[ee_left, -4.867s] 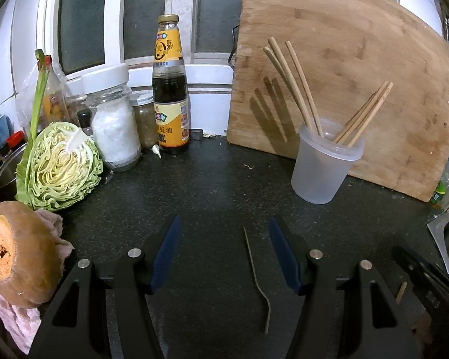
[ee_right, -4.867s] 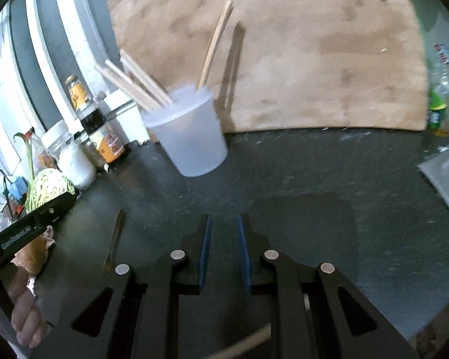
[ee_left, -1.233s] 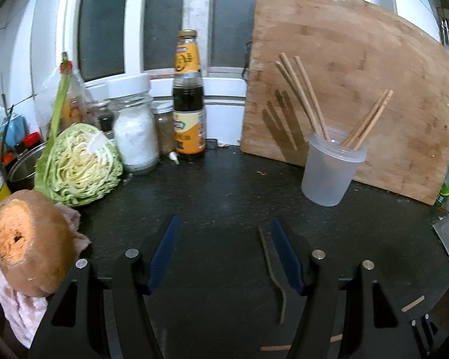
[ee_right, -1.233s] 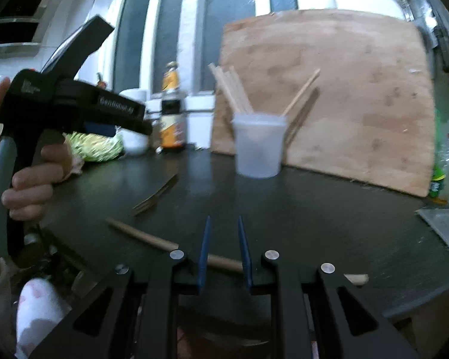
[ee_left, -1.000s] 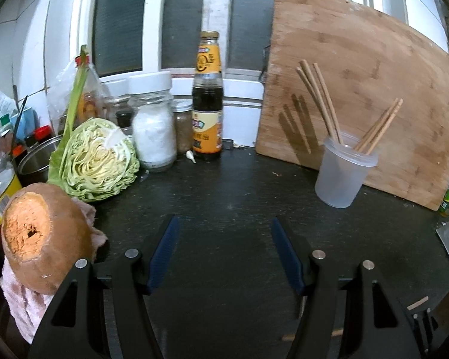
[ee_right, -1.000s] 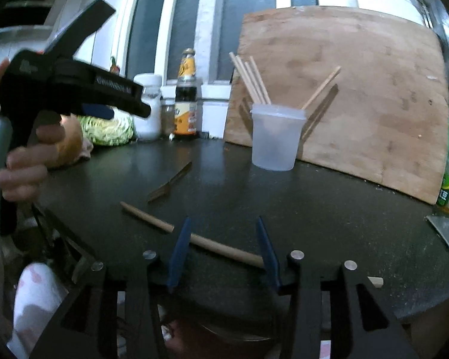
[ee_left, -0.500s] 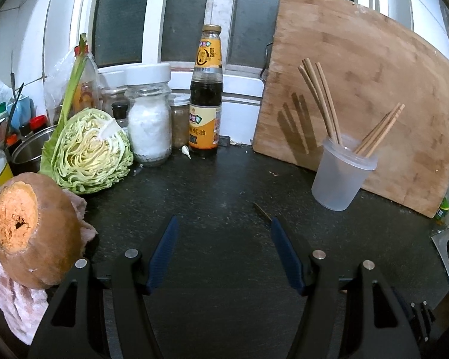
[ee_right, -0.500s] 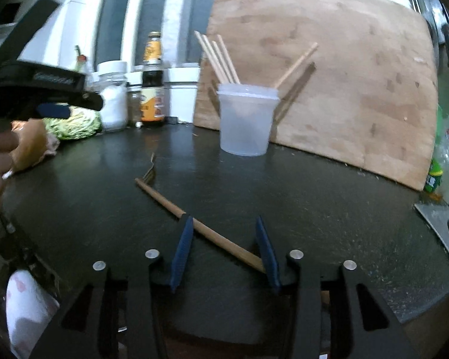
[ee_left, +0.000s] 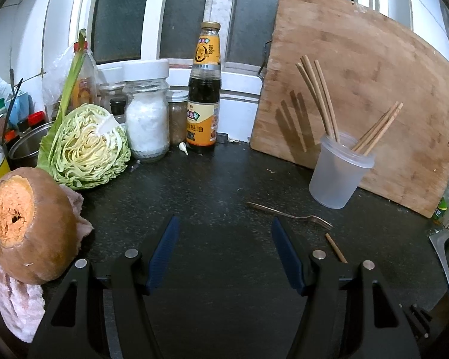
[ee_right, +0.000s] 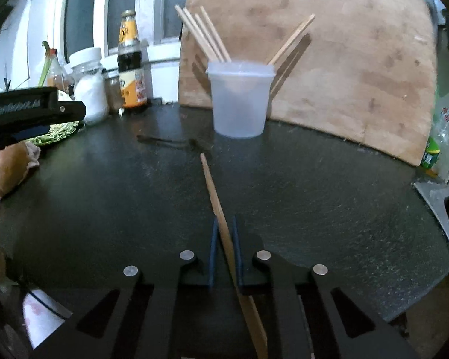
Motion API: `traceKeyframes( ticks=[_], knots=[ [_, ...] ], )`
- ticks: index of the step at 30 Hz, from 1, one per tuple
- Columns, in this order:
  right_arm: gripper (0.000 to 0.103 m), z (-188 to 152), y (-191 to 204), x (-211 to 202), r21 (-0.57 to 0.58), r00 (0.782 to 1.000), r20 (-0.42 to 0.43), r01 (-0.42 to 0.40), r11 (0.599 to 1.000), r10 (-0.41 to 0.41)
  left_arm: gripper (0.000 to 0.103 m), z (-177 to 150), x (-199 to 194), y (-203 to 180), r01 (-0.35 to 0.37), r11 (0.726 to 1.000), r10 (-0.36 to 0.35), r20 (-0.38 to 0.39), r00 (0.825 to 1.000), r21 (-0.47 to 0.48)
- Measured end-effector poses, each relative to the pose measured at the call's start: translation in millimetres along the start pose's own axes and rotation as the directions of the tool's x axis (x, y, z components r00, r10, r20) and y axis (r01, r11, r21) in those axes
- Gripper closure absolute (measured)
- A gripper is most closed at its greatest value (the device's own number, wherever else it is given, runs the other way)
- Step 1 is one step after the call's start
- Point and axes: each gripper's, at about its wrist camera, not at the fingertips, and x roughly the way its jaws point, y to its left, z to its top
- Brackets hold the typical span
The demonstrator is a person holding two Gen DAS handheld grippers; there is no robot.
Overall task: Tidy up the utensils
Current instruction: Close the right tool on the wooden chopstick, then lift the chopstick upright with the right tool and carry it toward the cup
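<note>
Left wrist view: the left tongs [ee_left: 224,251] hang open over the dark worktop [ee_left: 218,185] with nothing between their pads. A fork [ee_left: 289,214] lies flat just ahead and to the right of them, its long axis running across the view, tines toward the right. Beyond it stands one clear plastic cup [ee_left: 338,173] against a leaning cutting board [ee_left: 359,89]; it holds about six chopsticks [ee_left: 317,95], three leaning left and three right. The tip of one loose chopstick [ee_left: 333,246] shows beside the right finger.

Right wrist view: the right tongs [ee_right: 224,251] are closing on that loose chopstick [ee_right: 214,194], which sits between the pads, seemingly pinched near its thick end. Its long axis points straight ahead toward the cup [ee_right: 239,101], which stands well apart and directly in line. Here I count five chopsticks [ee_right: 203,33] in the cup, four left and one right. The fork [ee_right: 170,143] lies crosswise between tip and cup, nearer the left tongs [ee_right: 33,110].
</note>
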Motion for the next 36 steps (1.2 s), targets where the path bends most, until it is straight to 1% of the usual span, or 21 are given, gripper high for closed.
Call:
traceKeyframes(
  ticks=[1, 3, 5, 6, 8, 9, 10, 12, 13, 15, 16, 18, 21, 23, 24, 26, 27, 31, 32, 34, 36],
  knots=[
    [0.092, 0.8, -3.0, -0.8, 0.026, 0.999, -0.001, -0.033, 0.999, 0.033, 0.04, -0.5, -0.6, 0.7, 0.001, 1.0, -0.001, 0.002, 1.0, -0.001],
    [0.091, -2.0, -7.7, -4.7, 0.05, 0.998, 0.018, -0.066, 0.997, 0.065, 0.04, -1.1, -1.2, 2.2, 0.004, 1.0, -0.004, 0.002, 1.0, -0.003],
    [0.091, -7.1, -10.1, -13.1, 0.041, 0.993, 0.061, -0.101, 0.994, 0.098, 0.04, -1.7, -1.1, 2.8, 0.003, 1.0, -0.003, 0.001, 1.0, -0.003],
    [0.09, -12.2, -12.1, -19.4, 0.027, 0.988, 0.099, -0.12, 0.992, 0.117, 0.04, -2.3, -1.1, 2.7, 0.002, 1.0, -0.002, 0.0, 1.0, -0.001],
    [0.082, -25.3, -16.0, -30.6, -0.022, 0.972, 0.176, -0.151, 0.988, 0.153, 0.04, -3.8, -1.5, 3.5, 0.001, 1.0, -0.001, 0.003, 1.0, 0.004],
    [0.074, -32.9, -18.6, -35.6, -0.047, 0.962, 0.218, -0.16, 0.986, 0.167, 0.04, -4.8, -1.6, 3.8, -0.002, 1.0, 0.002, 0.004, 1.0, 0.004],
    [0.068, -41.4, -21.7, -40.3, -0.077, 0.946, 0.259, -0.179, 0.981, 0.193, 0.04, -5.9, -1.3, 3.7, -0.004, 1.0, 0.004, 0.003, 1.0, 0.001],
    [0.064, -50.4, -27.1, -45.6, -0.112, 0.923, 0.302, -0.215, 0.97, 0.239, 0.04, -8.4, 0.1, 3.5, -0.005, 1.0, 0.005, -0.004, 1.0, -0.003],
    [0.064, -53.3, -30.0, -46.8, -0.124, 0.915, 0.316, -0.222, 0.967, 0.251, 0.04, -10.0, 0.9, 3.4, -0.006, 1.0, 0.006, -0.007, 1.0, -0.003],
    [0.064, -53.1, -34.6, -44.5, -0.127, 0.917, 0.308, -0.225, 0.966, 0.254, 0.04, -12.7, 2.1, 1.9, -0.011, 1.0, 0.011, -0.016, 1.0, -0.003],
    [0.064, -53.0, -38.1, -44.6, -0.121, 0.915, 0.301, -0.243, 0.963, 0.268, 0.04, -13.4, 2.2, 0.4, -0.01, 1.0, 0.01, -0.018, 1.0, -0.002],
    [0.064, -54.5, -45.2, -47.8, -0.112, 0.906, 0.3, -0.277, 0.954, 0.298, 0.04, -14.1, 1.0, -3.1, -0.012, 1.0, 0.013, -0.015, 1.0, 0.007],
    [0.064, -58.3, -43.0, -55.2, -0.169, 0.899, 0.304, -0.273, 0.947, 0.314, 0.04, -11.0, -1.9, -8.0, -0.011, 1.0, 0.011, -0.003, 1.0, 0.013],
    [0.064, -59.8, -33.6, -55.1, -0.208, 0.91, 0.293, -0.24, 0.948, 0.295, 0.04, -7.7, -4.0, -10.8, -0.005, 1.0, 0.005, 0.007, 1.0, 0.015],
    [0.064, -59.8, -30.0, -52.9, -0.219, 0.912, 0.278, -0.245, 0.944, 0.301, 0.04, -6.5, -5.3, -11.9, -0.004, 1.0, 0.004, 0.011, 1.0, 0.016],
    [0.064, -59.8, -19.9, -45.9, -0.233, 0.926, 0.239, -0.238, 0.943, 0.293, 0.04, -5.4, -8.2, -13.4, -0.001, 1.0, 0.001, 0.018, 1.0, 0.024],
    [0.064, -60.2, -14.7, -41.3, -0.242, 0.934, 0.227, -0.221, 0.945, 0.276, 0.04, -5.5, -9.5, -14.0, -0.002, 1.0, 0.002, 0.021, 1.0, 0.029],
    [0.065, -56.1, -10.4, -31.9, -0.224, 0.951, 0.22, -0.168, 0.96, 0.217, 0.039, -6.2, -12.8, -10.6, -0.015, 0.999, 0.014, 0.031, 0.999, 0.037],
    [0.067, -54.4, -11.0, -30.4, -0.216, 0.955, 0.216, -0.158, 0.963, 0.205, 0.039, -6.2, -12.4, -8.9, -0.014, 0.999, 0.013, 0.03, 0.999, 0.031],
    [0.078, -51.7, -11.1, -28.1, -0.195, 0.963, 0.212, -0.125, 0.973, 0.166, 0.039, -6.1, -10.7, -4.5, -0.01, 1.0, 0.01, 0.027, 1.0, 0.013],
    [0.084, -49.5, -11.5, -26.7, -0.174, 0.969, 0.207, -0.102, 0.979, 0.138, 0.039, -6.2, -7.5, -0.7, -0.002, 1.0, 0.002, 0.019, 1.0, -0.006]
  ],
)
